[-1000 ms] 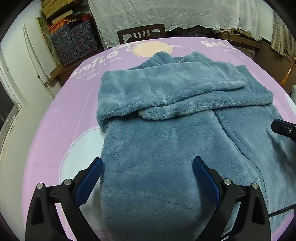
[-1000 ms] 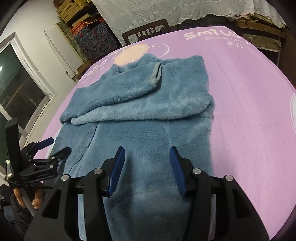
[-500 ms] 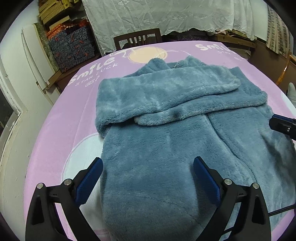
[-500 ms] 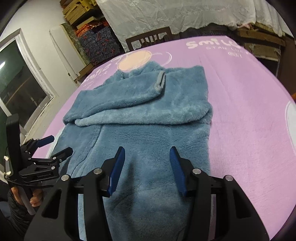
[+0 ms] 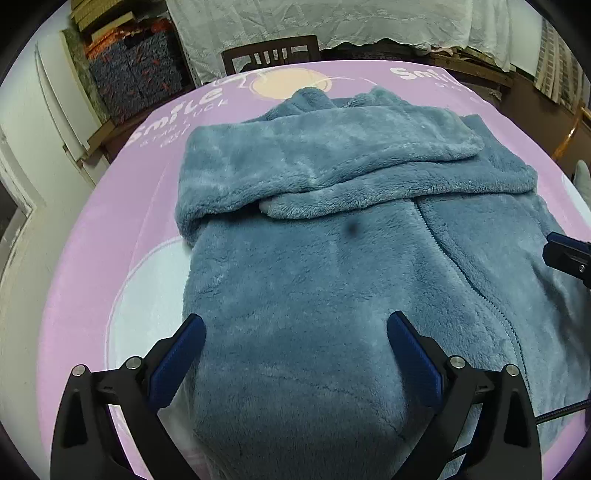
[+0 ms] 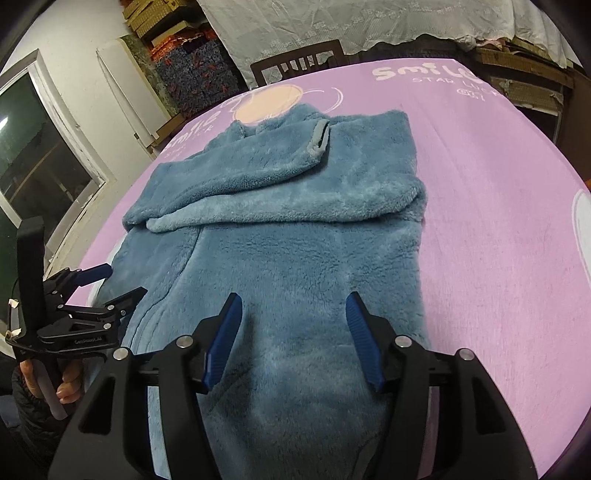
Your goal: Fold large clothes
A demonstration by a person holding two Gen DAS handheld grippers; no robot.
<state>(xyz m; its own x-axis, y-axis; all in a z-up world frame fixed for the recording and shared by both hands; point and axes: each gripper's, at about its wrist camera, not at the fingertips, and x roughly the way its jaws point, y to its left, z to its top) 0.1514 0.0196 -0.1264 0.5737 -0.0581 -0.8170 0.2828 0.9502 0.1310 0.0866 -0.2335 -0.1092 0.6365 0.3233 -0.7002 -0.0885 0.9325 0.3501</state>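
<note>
A blue fleece jacket (image 5: 332, 258) lies flat on the pink table cover (image 5: 122, 229), zipper (image 5: 480, 280) up, with both sleeves (image 6: 266, 173) folded across the chest. My left gripper (image 5: 295, 323) hovers open over the jacket's lower left part, its blue pads wide apart with nothing pinched. It also shows at the left of the right wrist view, the left gripper (image 6: 123, 282) held by a hand. My right gripper (image 6: 293, 299) is over the lower right part, its jaws opening, with fleece below them but not clamped. One finger of the right gripper (image 5: 565, 251) shows at the edge.
A dark wooden chair (image 6: 295, 62) stands at the table's far edge. Stacked boxes (image 5: 133, 77) and white boards fill the back left, and a white cloth (image 6: 369, 22) drapes the back wall. A window (image 6: 33, 140) is at left. Bare pink cover (image 6: 498, 221) lies right of the jacket.
The right gripper's jaws have spread wider. Both hands have stayed over the jacket's lower part, and the jacket has not moved.
</note>
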